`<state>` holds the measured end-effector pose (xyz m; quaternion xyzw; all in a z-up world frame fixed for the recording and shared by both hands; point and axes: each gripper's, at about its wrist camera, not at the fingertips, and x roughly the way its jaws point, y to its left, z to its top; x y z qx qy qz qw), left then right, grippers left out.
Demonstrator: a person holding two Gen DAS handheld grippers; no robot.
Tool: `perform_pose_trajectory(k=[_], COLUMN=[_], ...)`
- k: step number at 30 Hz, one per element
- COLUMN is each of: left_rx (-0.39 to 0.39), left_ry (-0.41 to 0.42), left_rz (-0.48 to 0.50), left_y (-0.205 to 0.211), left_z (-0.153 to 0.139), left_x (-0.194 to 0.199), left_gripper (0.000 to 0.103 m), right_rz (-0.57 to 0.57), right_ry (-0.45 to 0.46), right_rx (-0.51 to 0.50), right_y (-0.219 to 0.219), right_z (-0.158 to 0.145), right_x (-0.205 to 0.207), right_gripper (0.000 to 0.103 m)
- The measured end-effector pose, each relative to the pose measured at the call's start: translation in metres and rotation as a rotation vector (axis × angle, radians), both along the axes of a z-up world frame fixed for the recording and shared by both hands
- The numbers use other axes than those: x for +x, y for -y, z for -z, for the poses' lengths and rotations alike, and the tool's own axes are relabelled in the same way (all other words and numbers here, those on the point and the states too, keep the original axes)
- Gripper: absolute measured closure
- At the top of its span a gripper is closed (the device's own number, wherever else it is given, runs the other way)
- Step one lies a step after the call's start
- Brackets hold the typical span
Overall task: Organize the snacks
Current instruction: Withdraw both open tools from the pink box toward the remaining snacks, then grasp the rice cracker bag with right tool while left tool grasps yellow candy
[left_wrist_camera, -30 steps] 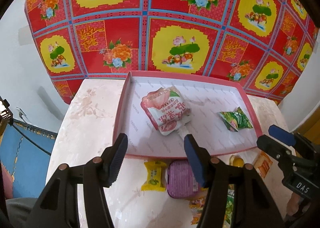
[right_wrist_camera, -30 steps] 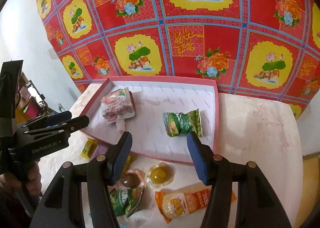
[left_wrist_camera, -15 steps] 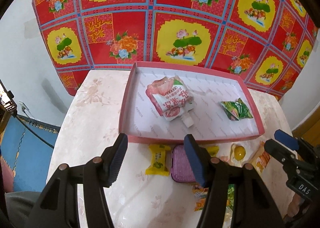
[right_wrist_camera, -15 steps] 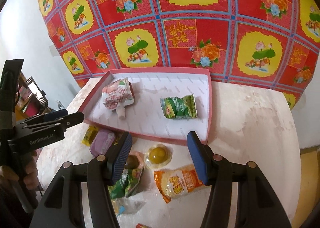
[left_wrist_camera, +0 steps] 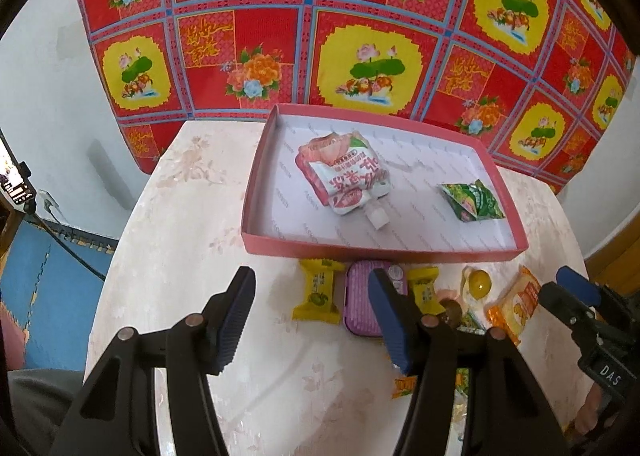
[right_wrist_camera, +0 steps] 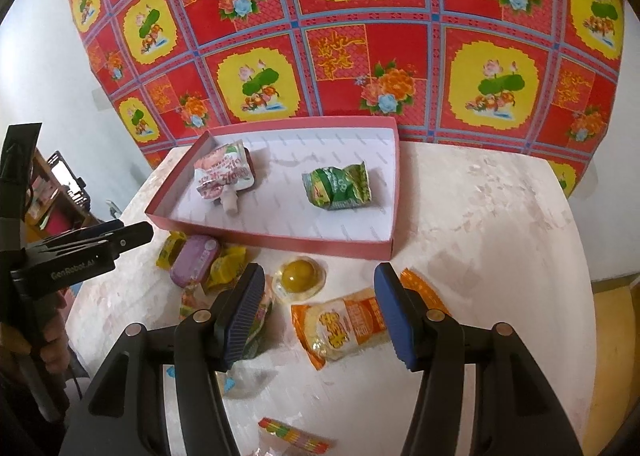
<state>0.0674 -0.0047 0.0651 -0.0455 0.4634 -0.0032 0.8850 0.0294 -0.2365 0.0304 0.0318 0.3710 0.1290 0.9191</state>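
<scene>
Right gripper [right_wrist_camera: 318, 308] open; tray [right_wrist_camera: 276, 246] holds two snacks.

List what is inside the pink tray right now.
Inside the pink tray lie two snacks, apart: a pink-and-white spouted pouch at its left end and a green packet toward the right. Whatever might lie beneath either is covered. The other snacks sit outside on the table.

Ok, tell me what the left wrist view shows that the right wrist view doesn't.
Only the left wrist view: the blue floor mat beside the table, and both yellow candies in full.
Only the right wrist view: the striped packet near the table's front edge, and the bare right part of the table.
Both: the pink tray holding the pouch and green packet, plus the purple case and orange packet outside it.
</scene>
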Motion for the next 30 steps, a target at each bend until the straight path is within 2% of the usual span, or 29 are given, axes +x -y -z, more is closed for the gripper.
perform_pose_trajectory(k=[15,28,30], left_rx=[-0.021,-0.024,-0.023], left_ry=[-0.043,-0.068,-0.069], left_rz=[-0.014,-0.022,-0.025], left_y=[-0.007,-0.010,-0.011], left_z=[0.022,0.032,0.033], left_x=[-0.013,-0.010,-0.009], left_gripper=[0.041,0.041,0.041], right_rz=[0.070,0.090,0.095], right_ry=[-0.044,-0.091,-0.097], right_rx=[-0.008,0.039,0.049], right_y=[0.023,0.025,0.025], right_z=[0.022,0.037,0.039], right_x=[-0.017,-0.010,-0.008], right_gripper=[0.044,0.044,0.039])
